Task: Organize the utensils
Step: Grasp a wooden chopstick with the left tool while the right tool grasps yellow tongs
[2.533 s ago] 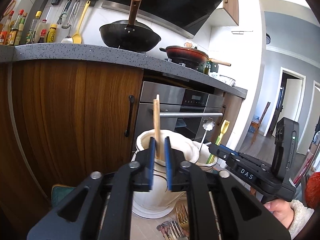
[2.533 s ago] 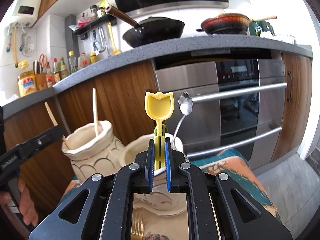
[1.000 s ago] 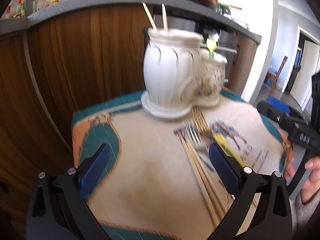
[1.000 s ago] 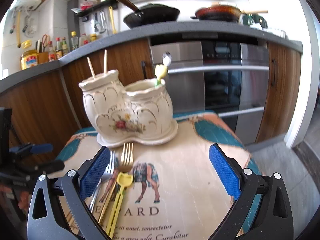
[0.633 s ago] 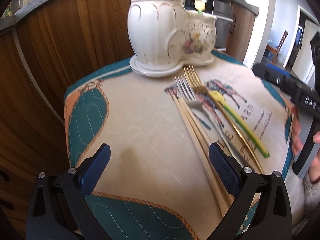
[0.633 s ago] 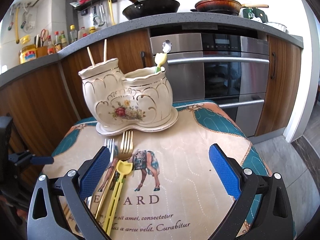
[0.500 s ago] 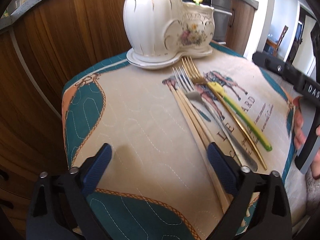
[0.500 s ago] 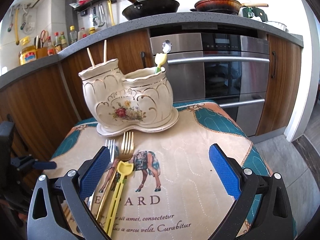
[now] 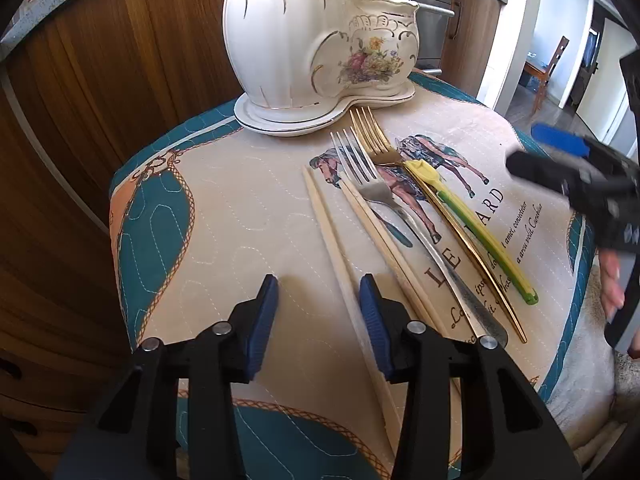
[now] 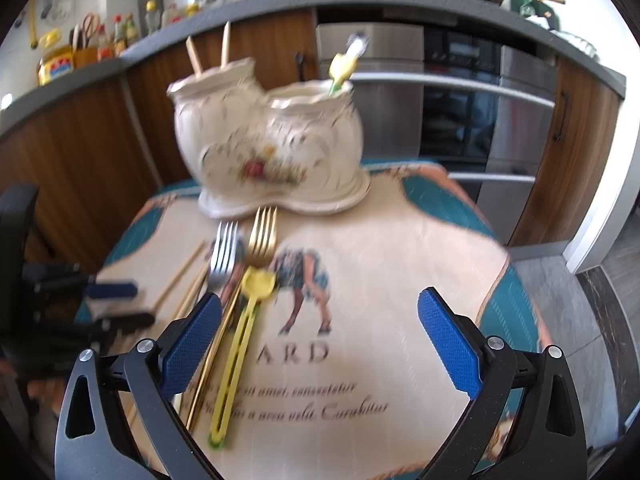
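Note:
On the quilted mat [image 9: 224, 216] lie loose wooden chopsticks, a silver fork [image 9: 382, 196], a gold fork [image 9: 374, 136] and a yellow-green utensil [image 9: 472, 224]. My left gripper [image 9: 319, 284] hovers low over the mat with its jaws closing. The leftmost chopstick [image 9: 332, 236] runs between the pads, close to the right one, and is not pinched. My right gripper [image 10: 320, 298] stands wide open above the mat, holding nothing, its left finger over the gold fork [image 10: 262, 232] and the yellow utensil [image 10: 240, 336]. The cream twin holder [image 10: 264, 140] holds two chopsticks [image 10: 224, 46] and a yellow spoon [image 10: 342, 66].
The holder [image 9: 320, 40] stands on its saucer at the mat's far edge, before wooden cabinet doors [image 9: 120, 60] and an oven [image 10: 460, 100]. A hand [image 9: 612, 280] carries the right gripper at the mat's right edge. The mat drops off at left and front.
My left gripper's jaws have narrowed from wide open to about the leftmost chopstick, and it has dipped closer to the mat. The right gripper's view has tilted down and blurred.

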Tool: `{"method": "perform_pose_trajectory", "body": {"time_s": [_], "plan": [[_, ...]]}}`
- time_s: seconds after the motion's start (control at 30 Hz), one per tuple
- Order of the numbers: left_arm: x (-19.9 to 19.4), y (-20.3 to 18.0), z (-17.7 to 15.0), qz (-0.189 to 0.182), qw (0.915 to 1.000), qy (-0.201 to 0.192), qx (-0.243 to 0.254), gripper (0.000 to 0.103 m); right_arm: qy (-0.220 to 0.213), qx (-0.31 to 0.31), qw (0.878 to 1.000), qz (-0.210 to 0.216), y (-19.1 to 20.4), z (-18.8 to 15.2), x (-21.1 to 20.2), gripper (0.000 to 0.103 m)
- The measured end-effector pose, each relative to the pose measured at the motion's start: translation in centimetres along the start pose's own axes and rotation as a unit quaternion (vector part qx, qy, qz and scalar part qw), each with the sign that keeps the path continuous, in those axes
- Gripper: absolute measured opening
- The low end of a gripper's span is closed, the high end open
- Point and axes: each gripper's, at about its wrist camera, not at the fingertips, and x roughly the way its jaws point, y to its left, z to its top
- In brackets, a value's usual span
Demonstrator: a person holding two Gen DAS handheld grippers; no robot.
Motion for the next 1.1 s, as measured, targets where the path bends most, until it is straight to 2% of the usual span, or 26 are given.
{"method": "perform_pose_trajectory", "body": {"time_s": [0.13, 0.2, 0.27, 0.47, 0.7, 0.77, 0.83, 0.97, 1.1], "plan": [[-0.1, 0.2, 0.1, 0.003, 0.9999, -0.003, 0.011, 0.037, 0.028, -0.007, 1.000, 0.002, 0.9, -0.9, 0.4, 0.093], [-0.3, 0.5, 0.0, 0.002, 0.9999, -0.006, 0.011, 0.031, 0.038, -0.010, 0.999, 0.005, 1.5, -1.1, 0.5, 0.084], [-0.3, 0.9, -0.2, -0.001, 0.9999, -0.008, 0.008, 0.026, 0.051, -0.014, 0.999, 0.010, 2.0, -1.3, 0.8, 0.070], [-0.4, 1.4, -0.2, -0.004, 0.9998, -0.007, 0.016, 0.018, 0.093, -0.037, 0.995, 0.019, 3.7, -1.5, 2.1, 0.044], [-0.3, 2.0, 0.0, -0.022, 0.9996, -0.002, 0.019, 0.018, 0.109, -0.050, 0.993, 0.010, 4.2, -1.4, 3.0, 0.032], [-0.2, 1.9, 0.1, -0.021, 0.9995, -0.003, 0.022, 0.018, 0.107, -0.042, 0.993, 0.014, 4.1, -1.2, 3.3, 0.020], [-0.1, 2.0, 0.1, -0.022, 0.9995, -0.003, 0.024, 0.017, 0.107, -0.038, 0.993, 0.021, 4.1, -1.2, 3.3, 0.013], [0.0, 2.8, 0.0, -0.029, 0.9995, -0.003, 0.012, 0.007, 0.099, -0.027, 0.994, 0.027, 3.7, -1.4, 3.0, 0.011], [0.1, 2.9, 0.1, -0.031, 0.9995, -0.007, 0.005, 0.006, 0.089, -0.022, 0.995, 0.029, 3.3, -1.4, 2.4, 0.011]]}}
